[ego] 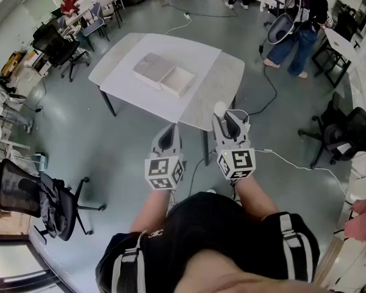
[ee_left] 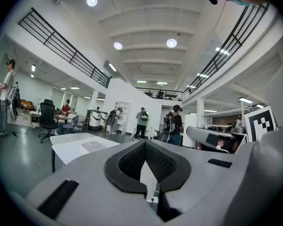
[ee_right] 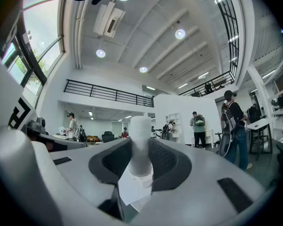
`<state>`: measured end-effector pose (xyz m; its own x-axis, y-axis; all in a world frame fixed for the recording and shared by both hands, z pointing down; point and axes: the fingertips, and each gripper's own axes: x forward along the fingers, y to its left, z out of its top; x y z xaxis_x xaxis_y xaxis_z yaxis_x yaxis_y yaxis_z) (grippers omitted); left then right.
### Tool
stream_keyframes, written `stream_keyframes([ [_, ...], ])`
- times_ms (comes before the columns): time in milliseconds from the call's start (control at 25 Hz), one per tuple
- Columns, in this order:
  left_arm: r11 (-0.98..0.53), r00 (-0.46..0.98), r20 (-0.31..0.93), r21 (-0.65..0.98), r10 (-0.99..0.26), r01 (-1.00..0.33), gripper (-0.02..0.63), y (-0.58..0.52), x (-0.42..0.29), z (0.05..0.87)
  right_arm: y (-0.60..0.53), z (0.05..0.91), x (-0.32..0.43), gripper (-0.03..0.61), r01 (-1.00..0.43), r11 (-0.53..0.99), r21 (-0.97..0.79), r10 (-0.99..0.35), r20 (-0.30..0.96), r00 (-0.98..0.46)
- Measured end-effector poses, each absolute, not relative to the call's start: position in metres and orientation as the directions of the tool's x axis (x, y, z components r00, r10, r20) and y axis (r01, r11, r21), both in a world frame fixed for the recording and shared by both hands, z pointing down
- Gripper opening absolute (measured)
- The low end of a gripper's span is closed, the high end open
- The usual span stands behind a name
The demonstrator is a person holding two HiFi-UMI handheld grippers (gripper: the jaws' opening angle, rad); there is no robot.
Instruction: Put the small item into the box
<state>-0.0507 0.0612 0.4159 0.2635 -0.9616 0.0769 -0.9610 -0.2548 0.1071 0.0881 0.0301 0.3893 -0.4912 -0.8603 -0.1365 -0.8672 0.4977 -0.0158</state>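
Head view: marker cube point(ego: 236, 163), right tool point(ego: 221, 111)

Left gripper point(ee_left: 145, 146) has its jaws pinched together at the tips, nothing between them. Past it there's a white table point(ee_left: 68, 142) off to the left with a flat box point(ee_left: 98, 146) on top, a black office chair point(ee_left: 47, 117), and a few people point(ee_left: 142, 122) standing around further back.
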Motion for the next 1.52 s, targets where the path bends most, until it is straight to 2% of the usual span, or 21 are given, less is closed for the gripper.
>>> stream_keyframes([
  [1000,-0.177,0.188,0.106,0.107,-0.976,-0.978,0.005,0.055,-0.011,0.437,0.013,0.406,0.116,0.118,-0.802,0.596,-0.029,-0.798,-0.132,-0.588],
  [1520,-0.144,0.156,0.093,0.118,-0.983,-0.982,0.005,0.012,-0.027,0.447,-0.036,0.42,0.102,0.118,-0.781,0.623,-0.039,-0.78,-0.112,-0.616],
])
